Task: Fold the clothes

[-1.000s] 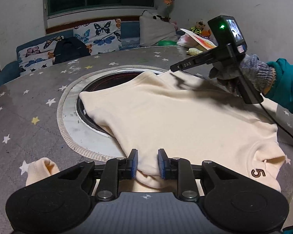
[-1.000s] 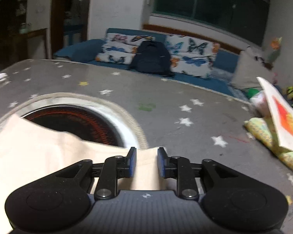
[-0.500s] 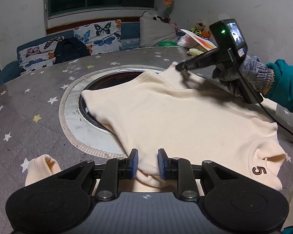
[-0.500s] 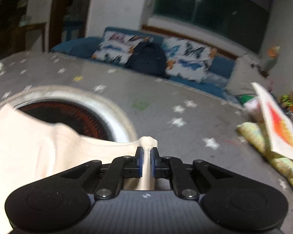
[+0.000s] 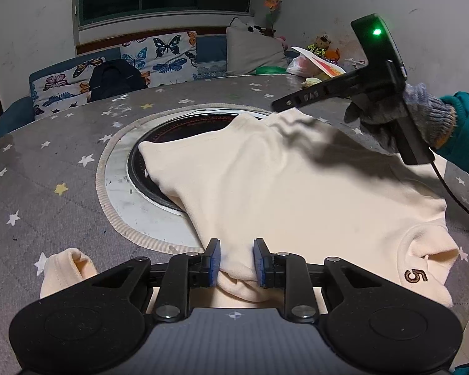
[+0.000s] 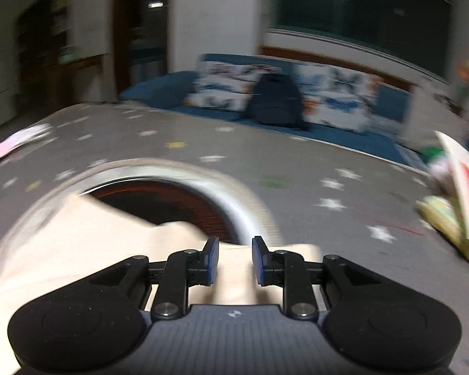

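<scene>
Your left tongs (image 5: 236, 262) sat nearest, jaws partly apart with a bunched edge of the cream sweater (image 5: 284, 187) lying between the blue pads; whether they truly pinched it I could not tell, since a gap showed on each side. Your right tongs (image 6: 234, 257) stood open over the far edge of the same garment, cloth beneath them but nothing gripped (that view was badly smeared by motion). In the left view they showed from the side, raised above the far hem in your gloved right hand (image 5: 390, 118).

By my reading, the fold was barely begun. The sweater lay spread, mostly flat, across the star-patterned table (image 5: 47, 168), partly covering the round recessed heater (image 5: 184, 125) at its middle. One sleeve cuff (image 5: 68, 268) strayed to the near left, and a brown "5" (image 5: 416, 276) marked the near right corner. Sleeves, sides and the final halving all seemed left to do.

The fabric looked thick, soft and lightly rumpled near the far hem.
</scene>
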`<state>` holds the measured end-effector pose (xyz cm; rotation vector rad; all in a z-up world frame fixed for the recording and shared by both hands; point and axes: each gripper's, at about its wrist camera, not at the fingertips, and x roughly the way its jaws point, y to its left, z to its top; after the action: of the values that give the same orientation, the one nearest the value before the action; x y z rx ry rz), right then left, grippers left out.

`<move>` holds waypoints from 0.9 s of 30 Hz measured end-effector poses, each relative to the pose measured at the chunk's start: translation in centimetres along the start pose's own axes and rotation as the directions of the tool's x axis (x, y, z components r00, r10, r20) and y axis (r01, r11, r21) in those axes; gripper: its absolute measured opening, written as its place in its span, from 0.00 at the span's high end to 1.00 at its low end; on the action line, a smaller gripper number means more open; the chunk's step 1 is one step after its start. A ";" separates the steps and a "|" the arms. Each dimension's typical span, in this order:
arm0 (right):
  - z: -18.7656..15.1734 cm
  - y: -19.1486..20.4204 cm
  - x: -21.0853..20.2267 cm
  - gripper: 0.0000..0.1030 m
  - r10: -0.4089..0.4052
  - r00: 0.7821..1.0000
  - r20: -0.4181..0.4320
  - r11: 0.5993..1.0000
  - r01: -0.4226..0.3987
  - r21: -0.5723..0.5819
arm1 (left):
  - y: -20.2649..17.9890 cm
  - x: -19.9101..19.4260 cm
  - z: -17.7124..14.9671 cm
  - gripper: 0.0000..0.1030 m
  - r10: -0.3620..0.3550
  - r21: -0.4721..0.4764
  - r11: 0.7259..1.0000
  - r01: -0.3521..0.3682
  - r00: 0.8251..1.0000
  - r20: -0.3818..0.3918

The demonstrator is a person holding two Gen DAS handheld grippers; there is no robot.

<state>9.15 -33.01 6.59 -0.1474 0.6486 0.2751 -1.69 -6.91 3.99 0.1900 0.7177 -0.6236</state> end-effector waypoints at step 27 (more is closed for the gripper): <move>-5.7 -3.4 -8.2 0.65 -0.131 0.990 -0.043 0.987 0.134 0.090 | 5.0 -8.1 -3.7 0.70 0.230 -0.208 0.957 -0.204 0.967 0.111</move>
<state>0.63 -39.18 7.29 -0.1064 0.6836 0.1141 -5.50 2.28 6.41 0.0438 0.6136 -0.3486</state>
